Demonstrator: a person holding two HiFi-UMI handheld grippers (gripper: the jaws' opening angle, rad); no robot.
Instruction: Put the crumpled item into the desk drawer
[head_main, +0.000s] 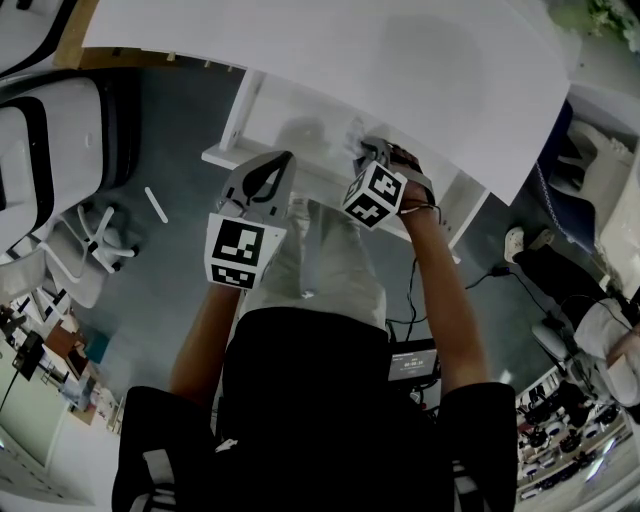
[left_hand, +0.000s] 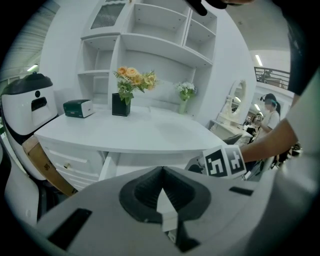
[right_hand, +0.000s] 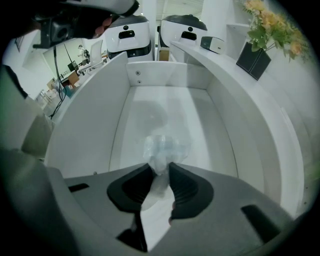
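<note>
Right gripper view alone shows right hand-held gripper (right_hand: 160, 169) pinching crumpled item (right_hand: 163, 146); left (left_hand: 161, 173) closed.

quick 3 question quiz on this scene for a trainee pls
1. What does the right claw pinch? A) a pen B) the crumpled item C) a mug
2. True or false: the desk drawer under the right claw is closed.
3. Fill in: the left claw has its jaws ____, with nothing between them.
Key: 1 B; 2 false; 3 shut
</note>
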